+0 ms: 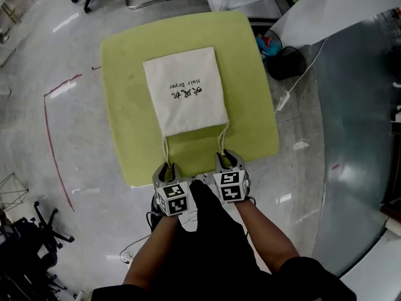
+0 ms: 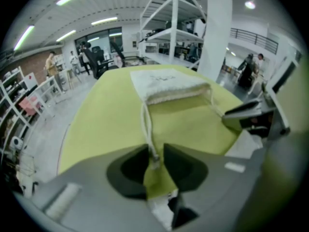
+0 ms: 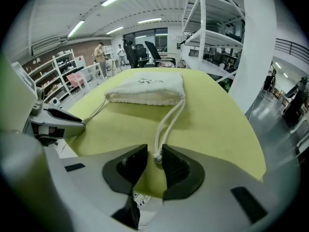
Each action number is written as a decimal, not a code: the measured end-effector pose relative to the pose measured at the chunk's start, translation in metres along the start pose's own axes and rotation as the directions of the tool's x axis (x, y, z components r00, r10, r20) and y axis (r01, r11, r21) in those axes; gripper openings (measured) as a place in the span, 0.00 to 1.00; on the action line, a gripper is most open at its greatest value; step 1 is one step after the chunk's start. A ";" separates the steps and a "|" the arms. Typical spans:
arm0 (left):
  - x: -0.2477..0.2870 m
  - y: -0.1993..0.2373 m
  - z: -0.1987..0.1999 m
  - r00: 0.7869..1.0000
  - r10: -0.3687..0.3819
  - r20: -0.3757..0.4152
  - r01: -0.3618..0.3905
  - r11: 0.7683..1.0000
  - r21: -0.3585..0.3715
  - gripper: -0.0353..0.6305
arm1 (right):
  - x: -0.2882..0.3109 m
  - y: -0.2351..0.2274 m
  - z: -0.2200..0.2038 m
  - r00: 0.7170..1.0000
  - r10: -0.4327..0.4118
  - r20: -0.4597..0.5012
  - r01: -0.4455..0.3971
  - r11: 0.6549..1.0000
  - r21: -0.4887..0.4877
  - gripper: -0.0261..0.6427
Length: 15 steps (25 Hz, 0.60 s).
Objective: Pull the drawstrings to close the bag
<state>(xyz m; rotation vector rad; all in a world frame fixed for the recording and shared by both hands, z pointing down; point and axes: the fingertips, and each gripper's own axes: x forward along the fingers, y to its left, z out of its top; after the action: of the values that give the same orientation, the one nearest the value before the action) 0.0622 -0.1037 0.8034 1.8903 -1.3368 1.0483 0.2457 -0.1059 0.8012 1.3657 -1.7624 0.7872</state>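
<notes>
**Cord ends between the jaws, not yet pinched**

The bag (image 1: 186,89) lies flat at the middle of the green table (image 1: 122,105). Its mouth faces the lower edge of the head view, so both cords run straight out toward the person. The left cord (image 1: 166,148) and the right cord (image 1: 223,137) leave the two corners of the mouth. One tool sits at the end of each: the left gripper (image 1: 168,169) at lower centre-left and the right gripper (image 1: 227,160) just beside it. This pairing probably serves an even pull, one cord per tool, so the mouth draws shut from both sides at once.

In the left gripper view the cord's end lies in the narrow gap between the jaws. Table shows beside it, and the pads do not appear to press on it. In the right gripper view the knot (image 3: 157,155) sits between the jaws in the same way, with a slit of table next to it. Both tools therefore stand slightly parted around their cords and grasp nothing yet. The mouth is at full width, so the closing seems not to have begun. A firm pinch has to come before any pull.
</notes>
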 end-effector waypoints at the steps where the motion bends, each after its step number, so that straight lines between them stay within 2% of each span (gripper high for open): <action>1: 0.000 0.000 0.000 1.000 0.002 0.001 -0.002 1.000 -0.012 0.20 | 0.000 0.000 0.000 1.000 0.002 0.000 -0.002 1.000 -0.002 0.18; 3: 0.000 0.001 0.000 1.000 0.000 0.008 0.001 1.000 -0.026 0.20 | 0.000 0.001 0.001 1.000 0.006 -0.001 -0.006 1.000 -0.012 0.16; 5: 0.001 -0.001 0.000 1.000 -0.007 0.012 0.007 1.000 -0.031 0.18 | 0.001 0.002 0.000 1.000 0.008 -0.006 -0.008 1.000 -0.019 0.10; 7: 0.003 -0.003 0.000 1.000 -0.018 0.015 0.018 0.999 -0.037 0.12 | 0.001 0.002 -0.002 1.000 0.013 -0.008 -0.013 1.000 -0.013 0.10; 10: 0.001 0.000 0.001 1.000 -0.029 0.013 0.029 0.999 -0.045 0.11 | 0.000 0.002 -0.002 0.999 0.030 -0.012 -0.029 0.999 0.014 0.09; 15: -0.011 0.024 0.007 0.999 0.026 0.032 -0.024 0.998 -0.051 0.11 | -0.011 -0.012 0.003 1.000 0.005 0.011 -0.005 1.000 0.000 0.09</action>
<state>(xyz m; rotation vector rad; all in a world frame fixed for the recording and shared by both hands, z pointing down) 0.0391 -0.1119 0.7912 1.8658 -1.3959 0.9909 0.2587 -0.1056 0.7908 1.3684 -1.7750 0.7838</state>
